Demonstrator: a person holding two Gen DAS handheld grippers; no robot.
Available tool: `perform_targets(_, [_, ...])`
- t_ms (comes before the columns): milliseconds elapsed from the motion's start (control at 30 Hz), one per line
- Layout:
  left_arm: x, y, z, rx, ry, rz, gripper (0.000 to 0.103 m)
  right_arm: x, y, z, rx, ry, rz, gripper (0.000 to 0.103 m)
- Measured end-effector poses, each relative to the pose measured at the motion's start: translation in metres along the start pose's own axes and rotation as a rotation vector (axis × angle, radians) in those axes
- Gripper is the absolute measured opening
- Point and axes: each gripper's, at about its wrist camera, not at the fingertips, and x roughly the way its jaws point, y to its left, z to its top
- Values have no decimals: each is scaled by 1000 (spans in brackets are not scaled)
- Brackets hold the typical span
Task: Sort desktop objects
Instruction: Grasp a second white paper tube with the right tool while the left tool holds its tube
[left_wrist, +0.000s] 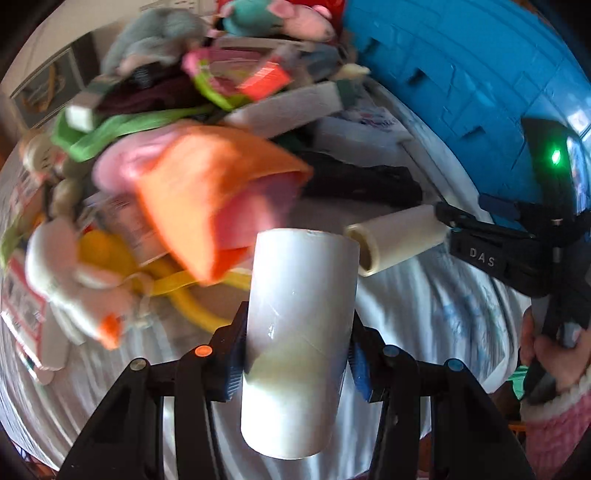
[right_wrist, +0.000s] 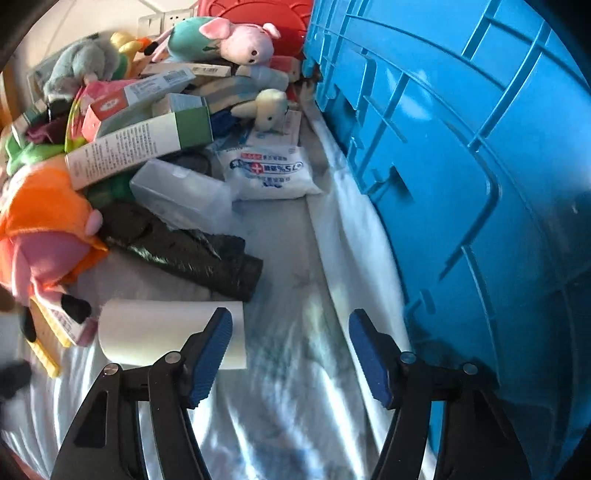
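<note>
Sorting has barely begun, I'd say: the left claw (left_wrist: 295, 373) is clamped on a white roll (left_wrist: 299, 332), lifted above the cloth-covered table (right_wrist: 288, 424), while the right claw (right_wrist: 291, 358) stands half open and empty, a second roll (right_wrist: 155, 332) lying just left of its left pad. Ahead of both claws the pile (right_wrist: 147, 129) of boxes and plush toys looks untouched, and the blue crate (right_wrist: 480, 184) rises right of the right claw
</note>
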Motion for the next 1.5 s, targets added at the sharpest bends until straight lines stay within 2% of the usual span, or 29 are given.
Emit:
perform_targets(67, [2, -12, 4, 10, 14, 8, 47, 3, -7, 0, 33, 19, 58, 67])
perform_targets(200, [26, -34, 14, 8, 32, 86, 46, 3, -12, -8, 40, 72, 198, 69])
perform_targets(300, [42, -33, 21, 36, -5, 156, 46, 6, -11, -21, 67, 140, 327, 71])
perform_targets(433, [48, -21, 29, 8, 32, 125, 46, 10, 10, -40, -1, 194, 330, 70])
perform_targets(600, [27, -17, 4, 39, 37, 97, 46, 5, 3, -38, 37, 181, 309, 71])
perform_targets(667, [21, -11, -10, 48, 41, 115, 46, 3, 0, -33, 44, 168, 273, 72])
perform_targets(800, [13, 4, -21, 36, 37, 112, 46, 7, 4, -27, 15, 199, 122, 75])
perform_targets(900, [11, 13, -18, 4, 31, 80, 46, 14, 11, -28, -16, 241, 79, 77])
perform_targets(967, [12, 12, -17, 9, 24, 85, 46, 22, 17, -25, -36, 253, 51, 78])
perform_targets(1033, [13, 5, -17, 33, 23, 91, 46, 29, 20, -13, -37, 207, 31, 77])
perform_targets(1067, [14, 4, -19, 39, 22, 90, 46, 32, 18, -5, -2, 197, 31, 79])
perform_targets(1133, [17, -5, -11, 34, 25, 88, 46, 34, 6, 3, 136, 199, 123, 80])
perform_targets(1200, [15, 2, -7, 18, 31, 84, 46, 28, 6, 4, 165, 177, 132, 81])
perform_targets(1233, [14, 5, -5, 15, 34, 82, 46, 23, 7, 3, 181, 168, 158, 86])
perform_targets(1300, [11, 8, -2, 19, 32, 85, 46, 15, 7, 2, 260, 166, 266, 97])
perform_targets(1333, [7, 7, 1, 24, 21, 85, 45, 12, 7, 2, 305, 157, 305, 97])
perform_targets(1500, [-20, 13, 17, 89, -36, 45, 45, 4, 11, 12, 405, 140, 301, 97])
